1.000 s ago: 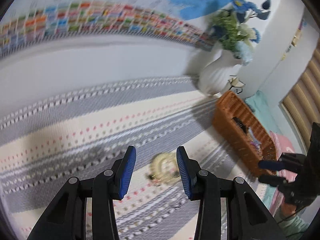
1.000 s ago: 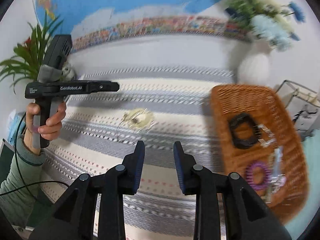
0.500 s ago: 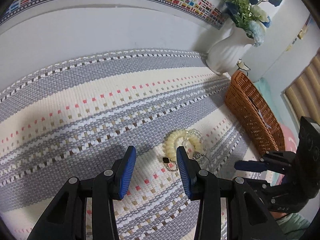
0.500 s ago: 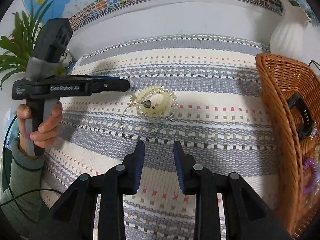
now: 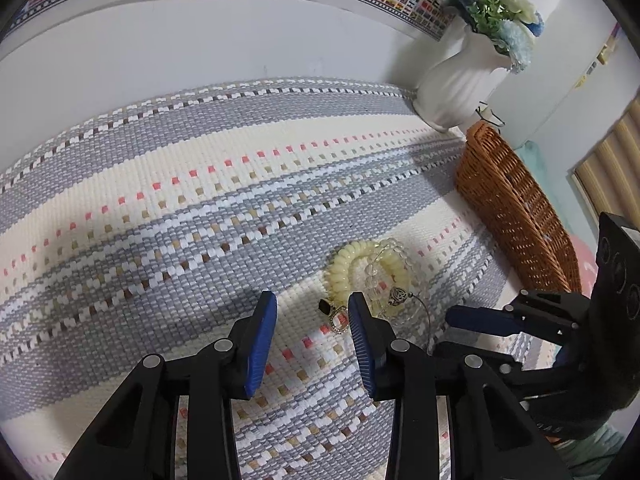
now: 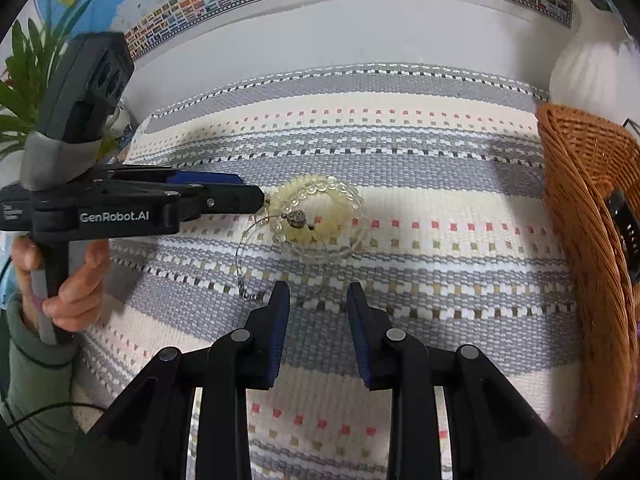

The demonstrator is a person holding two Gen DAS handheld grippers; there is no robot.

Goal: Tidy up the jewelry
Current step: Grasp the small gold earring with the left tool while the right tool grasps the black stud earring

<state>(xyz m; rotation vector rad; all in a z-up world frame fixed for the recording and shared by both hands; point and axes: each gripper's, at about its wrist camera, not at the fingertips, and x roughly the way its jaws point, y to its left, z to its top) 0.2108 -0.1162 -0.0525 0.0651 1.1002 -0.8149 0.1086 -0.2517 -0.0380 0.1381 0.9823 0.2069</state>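
Observation:
A small pile of jewelry lies on the striped woven mat (image 5: 168, 184): a pale yellow coil bracelet (image 5: 352, 258), a clear bead bracelet (image 6: 320, 216) with a dark charm (image 6: 297, 218), a thin wire necklace (image 6: 240, 256) and a small black-stoned ring (image 5: 334, 312). My left gripper (image 5: 312, 320) is open, low over the mat, with the ring just between its fingertips. It also shows in the right wrist view (image 6: 240, 194), beside the pile's left edge. My right gripper (image 6: 318, 304) is open and empty, just in front of the pile.
A brown wicker basket (image 6: 580, 208) stands at the mat's right end with a black band (image 6: 624, 220) inside; it also shows in the left wrist view (image 5: 512, 208). A white vase of flowers (image 5: 460, 80) stands behind it. A green plant (image 6: 28, 80) is at the far left.
Both grippers have moved down and closer to the jewelry pile. The left fingertips now stand around the ring. The jewelry has not moved.

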